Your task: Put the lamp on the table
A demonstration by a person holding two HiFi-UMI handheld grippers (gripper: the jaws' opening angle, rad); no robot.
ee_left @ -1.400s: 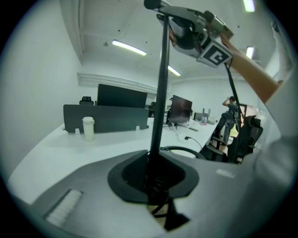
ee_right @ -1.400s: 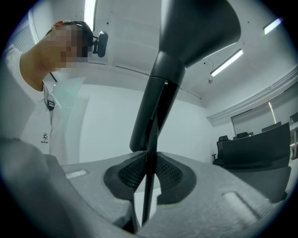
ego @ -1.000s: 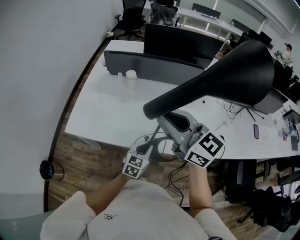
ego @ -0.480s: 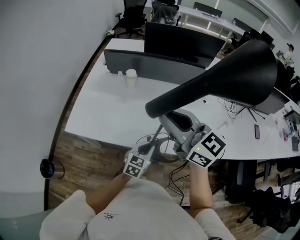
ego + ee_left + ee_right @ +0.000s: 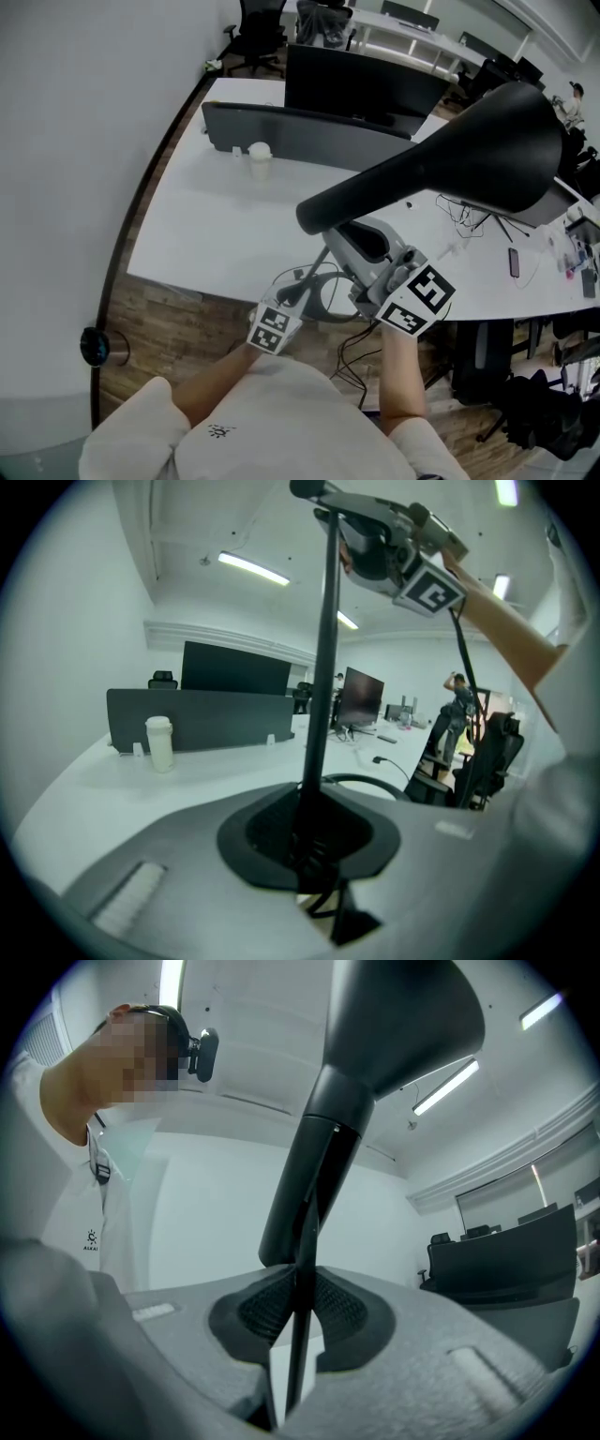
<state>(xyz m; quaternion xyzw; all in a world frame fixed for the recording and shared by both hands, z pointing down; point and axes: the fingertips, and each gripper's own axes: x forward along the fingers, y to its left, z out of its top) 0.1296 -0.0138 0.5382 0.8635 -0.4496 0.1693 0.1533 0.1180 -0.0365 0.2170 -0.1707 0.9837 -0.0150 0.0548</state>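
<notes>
The black lamp with a cone-shaped shade [image 5: 487, 150] is held tilted in the air above the near edge of the white table [image 5: 216, 225]. Both grippers clamp its thin black pole [image 5: 323, 667]: the left gripper [image 5: 305, 841] lower down, the right gripper [image 5: 300, 1326] just under the shade.

The lamp [image 5: 469, 155], left tool [image 5: 303, 288] and right tool [image 5: 330, 240] have edged slightly further over the table [image 5: 211, 220].
</notes>
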